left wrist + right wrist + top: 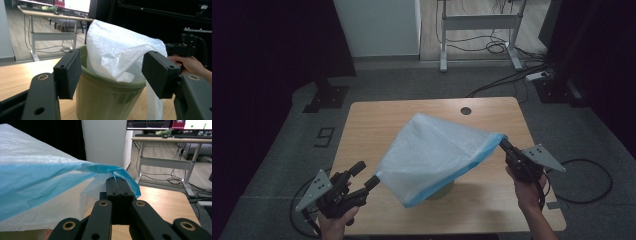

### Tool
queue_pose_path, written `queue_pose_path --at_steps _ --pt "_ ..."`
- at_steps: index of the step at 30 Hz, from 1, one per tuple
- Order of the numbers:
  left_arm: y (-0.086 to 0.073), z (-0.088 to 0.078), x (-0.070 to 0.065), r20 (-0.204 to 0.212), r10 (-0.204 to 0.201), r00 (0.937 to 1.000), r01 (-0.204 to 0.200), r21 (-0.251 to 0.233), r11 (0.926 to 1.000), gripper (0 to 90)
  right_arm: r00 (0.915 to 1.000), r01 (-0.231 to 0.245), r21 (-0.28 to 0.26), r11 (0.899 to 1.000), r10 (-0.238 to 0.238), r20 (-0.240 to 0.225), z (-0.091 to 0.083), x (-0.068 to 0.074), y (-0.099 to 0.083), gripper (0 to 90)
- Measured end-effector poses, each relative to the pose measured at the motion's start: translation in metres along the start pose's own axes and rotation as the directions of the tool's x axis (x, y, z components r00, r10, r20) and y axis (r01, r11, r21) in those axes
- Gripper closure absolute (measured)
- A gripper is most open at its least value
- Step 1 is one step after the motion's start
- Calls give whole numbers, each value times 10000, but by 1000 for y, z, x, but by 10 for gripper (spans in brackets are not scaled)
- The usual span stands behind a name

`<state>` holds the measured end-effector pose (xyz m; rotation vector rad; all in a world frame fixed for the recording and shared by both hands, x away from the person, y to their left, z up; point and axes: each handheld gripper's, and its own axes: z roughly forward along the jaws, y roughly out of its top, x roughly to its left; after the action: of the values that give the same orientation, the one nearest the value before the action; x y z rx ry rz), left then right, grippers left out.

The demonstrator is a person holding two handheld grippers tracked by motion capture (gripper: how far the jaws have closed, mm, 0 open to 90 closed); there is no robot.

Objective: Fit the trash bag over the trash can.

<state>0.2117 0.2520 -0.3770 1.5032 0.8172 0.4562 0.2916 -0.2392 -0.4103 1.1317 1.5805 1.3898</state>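
Note:
A white plastic bag (432, 150) with a blue rim is stretched in the air over a green bin (443, 191) on the wooden table (377, 120). My right gripper (503, 142) is shut on the bag's blue-edged right corner; its own view shows the jaws (119, 185) pinched on the blue film (37, 170). My left gripper (364, 176) stands open at the bag's lower left corner, one jaw close beside the film. In the left gripper view the wide jaws (112, 72) frame the bin (105, 100), with the bag (115, 55) tucked into its mouth and nothing pressed between the pads.
A round cable hole (466, 110) sits near the table's far edge. Beyond the table stand a white cabinet (377, 27), a desk frame (479, 22) with cables on the floor, and a black stand base (326, 97) at the left.

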Motion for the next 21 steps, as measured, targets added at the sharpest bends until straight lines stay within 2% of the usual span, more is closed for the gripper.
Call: queue_pose_path --at_steps 4,6,8,10,13,14,15,17,18,19,21 --pt "-2 -7 10 -96 -252 9996 253 97 9996 319 9997 -160 22 9999 160 173 -1 -6 -1 887" --pt "-6 -13 16 -335 -569 9978 571 70 9983 316 9995 -263 16 9997 263 194 -2 -8 -1 887" --pt "-7 -14 17 -356 -667 9971 668 9 9978 318 9995 -273 -3 9996 273 135 -2 -7 -1 887" --pt "-8 -13 14 -413 -596 9974 597 19 9982 318 9997 -242 -16 9997 242 74 -2 -5 0 887" --pt "-2 2 -2 -186 -111 9998 116 253 9996 319 9998 -68 -110 9999 65 -196 -2 7 3 887" --pt "-2 2 -2 -186 -111 9998 116 253 9996 319 9998 -68 -110 9999 65 -196 -2 7 3 887" --pt "2 13 -12 -87 223 9997 -219 434 9988 318 9995 -16 -144 9999 11 -324 -1 13 6 888" --pt "3 24 -20 62 443 9990 -446 617 9971 319 9989 24 -168 9999 -32 -470 0 19 7 887" --pt "3 24 -20 62 443 9990 -446 617 9971 319 9989 24 -168 9999 -32 -470 0 19 7 887" --pt "3 34 -28 206 647 9977 -661 800 9946 319 9981 87 -191 9998 -99 -606 1 24 8 887" --pt "3 44 -33 309 784 9964 -811 968 9920 320 9974 158 -215 9996 -172 -699 2 29 9 887"
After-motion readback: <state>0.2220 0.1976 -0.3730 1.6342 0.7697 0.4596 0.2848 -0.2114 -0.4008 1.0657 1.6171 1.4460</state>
